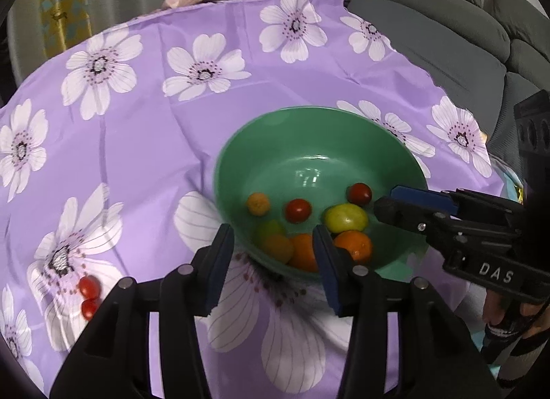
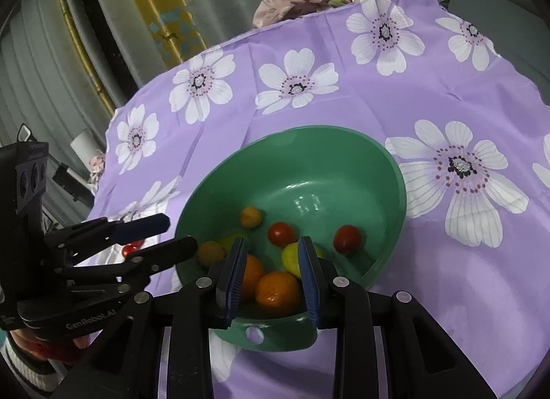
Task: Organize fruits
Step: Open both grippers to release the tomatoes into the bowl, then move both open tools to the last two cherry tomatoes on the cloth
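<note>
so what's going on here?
A person is sorting small fruit into a green bowl on a purple flowered cloth. The right tool is shut on the bowl's near handle tab. The left tool is open and empty over the bowl's rim. Oranges, red tomatoes and yellow-green fruit lie inside. Two red tomatoes are on the cloth, not yet in.

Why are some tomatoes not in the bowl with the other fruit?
Two red tomatoes lie on the purple cloth, left of the green bowl. The rest of the fruit is in the bowl, so these two look left out. Nothing looks spilled or broken.
</note>
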A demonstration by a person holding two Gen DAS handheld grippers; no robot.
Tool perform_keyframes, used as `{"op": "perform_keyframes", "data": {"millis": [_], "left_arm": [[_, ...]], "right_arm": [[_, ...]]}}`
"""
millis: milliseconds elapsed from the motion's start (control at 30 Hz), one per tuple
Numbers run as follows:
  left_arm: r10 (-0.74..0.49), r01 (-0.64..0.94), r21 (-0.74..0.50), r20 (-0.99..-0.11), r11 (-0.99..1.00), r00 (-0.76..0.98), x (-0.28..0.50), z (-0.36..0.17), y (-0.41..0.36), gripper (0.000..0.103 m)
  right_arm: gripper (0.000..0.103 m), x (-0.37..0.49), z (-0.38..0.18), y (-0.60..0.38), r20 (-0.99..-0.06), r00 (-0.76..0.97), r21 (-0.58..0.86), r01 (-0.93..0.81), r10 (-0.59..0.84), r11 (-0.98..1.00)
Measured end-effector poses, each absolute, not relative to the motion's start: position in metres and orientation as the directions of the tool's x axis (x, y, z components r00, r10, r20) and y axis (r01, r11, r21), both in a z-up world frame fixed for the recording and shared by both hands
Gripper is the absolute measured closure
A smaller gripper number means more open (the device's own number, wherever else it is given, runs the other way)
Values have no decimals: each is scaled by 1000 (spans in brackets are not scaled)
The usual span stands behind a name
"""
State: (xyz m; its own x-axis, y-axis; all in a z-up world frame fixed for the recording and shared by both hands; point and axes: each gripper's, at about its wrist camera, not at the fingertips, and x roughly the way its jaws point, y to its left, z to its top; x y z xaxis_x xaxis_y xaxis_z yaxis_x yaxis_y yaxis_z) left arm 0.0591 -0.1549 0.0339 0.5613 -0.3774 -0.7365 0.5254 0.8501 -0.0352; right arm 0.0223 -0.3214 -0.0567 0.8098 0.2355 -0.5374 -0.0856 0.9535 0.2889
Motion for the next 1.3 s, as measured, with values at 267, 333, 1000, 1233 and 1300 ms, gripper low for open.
{"op": "perform_keyframes", "data": {"millis": [267,333,1000,1233,1300], "left_arm": [[-340,479,-22,-734,877,588,41,33,-129,51],[-335,459,-38,-738,888,586,38,30,-120,44],[-233,211,-129,-768,969,597,4,-4,-10,30],[-187,72,-180,-785,981,590,-7,-15,44,32],[-191,58,-195,-782,979,593,-8,-16,51,32]], "right_arm": [[72,12,-48,-307,-537,806,272,-114,249,955],[71,9,-45,-301,-537,805,265,-123,252,956],[42,-2,-37,-225,-584,745,127,-308,322,943],[42,-2,-47,-201,-617,704,98,-375,352,922],[42,1,-51,-194,-631,688,106,-382,359,918]]}}
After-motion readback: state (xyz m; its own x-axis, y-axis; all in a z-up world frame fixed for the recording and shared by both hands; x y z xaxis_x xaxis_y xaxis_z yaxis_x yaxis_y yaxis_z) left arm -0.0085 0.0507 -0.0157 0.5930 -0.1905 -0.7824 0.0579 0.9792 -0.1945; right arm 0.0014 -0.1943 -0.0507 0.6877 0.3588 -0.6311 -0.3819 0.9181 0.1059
